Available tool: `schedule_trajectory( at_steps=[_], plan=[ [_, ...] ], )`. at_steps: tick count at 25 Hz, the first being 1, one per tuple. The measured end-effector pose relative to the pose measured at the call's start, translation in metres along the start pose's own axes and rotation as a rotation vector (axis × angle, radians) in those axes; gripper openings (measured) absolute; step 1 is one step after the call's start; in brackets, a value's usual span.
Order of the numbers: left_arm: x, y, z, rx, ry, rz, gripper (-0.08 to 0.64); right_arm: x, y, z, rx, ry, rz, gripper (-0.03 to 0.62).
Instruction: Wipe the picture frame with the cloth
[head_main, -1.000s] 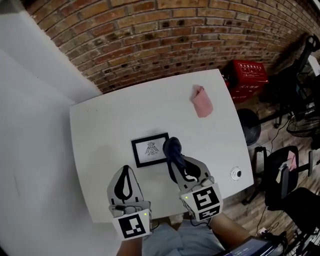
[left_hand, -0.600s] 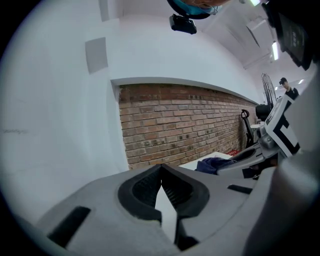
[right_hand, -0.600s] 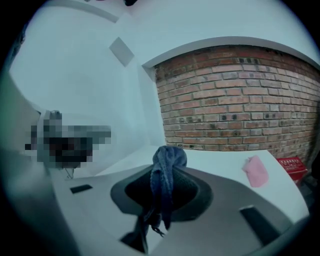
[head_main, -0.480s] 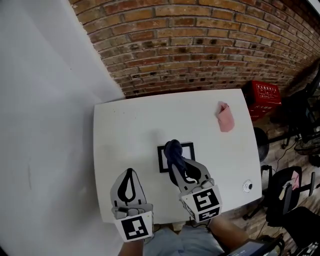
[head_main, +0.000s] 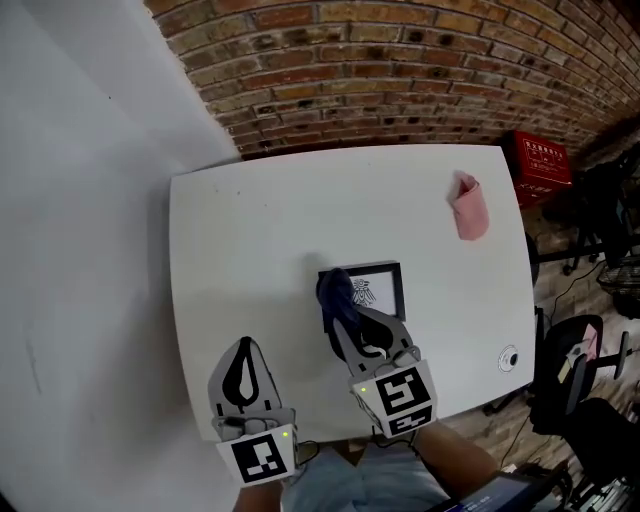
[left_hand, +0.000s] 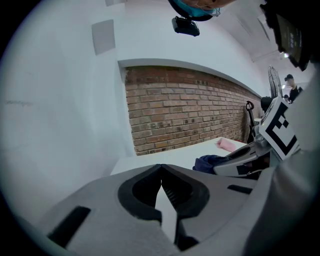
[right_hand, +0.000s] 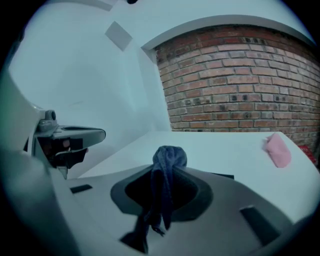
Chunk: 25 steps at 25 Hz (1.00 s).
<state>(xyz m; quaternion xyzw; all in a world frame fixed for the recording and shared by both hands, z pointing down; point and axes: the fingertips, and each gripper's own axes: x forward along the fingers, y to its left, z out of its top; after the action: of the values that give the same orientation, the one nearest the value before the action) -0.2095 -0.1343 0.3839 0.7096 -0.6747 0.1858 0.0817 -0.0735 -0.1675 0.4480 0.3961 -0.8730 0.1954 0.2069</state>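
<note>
Head view shows a white table that stands against a brick wall, with a plain white wall at the left. At the near left I hold the left gripper above the near edge of the table. In the left gripper view its two jaws are together at the tips, and nothing is between them. To the right of it is the right gripper, which points away from me toward the middle of the table. The right gripper view shows its jaws clamped on the dark blue cloth. One bunch of the cloth stands out past the tips, and a loose end hangs down between the jaws. In the head view this bunch covers the left edge of the picture frame, but I cannot tell if it really presses on the frame. The picture frame lies flat near the middle of the table, a little to the right. It has a black border and a small dark drawing on white paper. Farther to the right, near the far right corner of the table, lies a pink cloth, well apart from the frame. A small round thing sits near the right near edge of the table. Beyond the table on the right a red crate stands on the floor.
</note>
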Motion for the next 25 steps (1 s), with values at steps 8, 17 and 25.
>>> schedule_trajectory(
  at_steps=[8, 17, 25],
  plan=[
    [0.010, 0.001, -0.036, -0.018, 0.070, -0.005, 0.009, 0.022, -0.010, -0.034, 0.033, 0.064, -0.013, 0.077],
    [0.016, -0.001, -0.040, -0.022, 0.090, -0.011, 0.009, 0.023, -0.015, -0.039, 0.048, 0.080, -0.032, 0.077],
    [0.023, -0.012, -0.035, 0.016, 0.073, -0.034, 0.009, 0.017, -0.028, -0.043, 0.070, 0.081, -0.054, 0.077]
  ],
)
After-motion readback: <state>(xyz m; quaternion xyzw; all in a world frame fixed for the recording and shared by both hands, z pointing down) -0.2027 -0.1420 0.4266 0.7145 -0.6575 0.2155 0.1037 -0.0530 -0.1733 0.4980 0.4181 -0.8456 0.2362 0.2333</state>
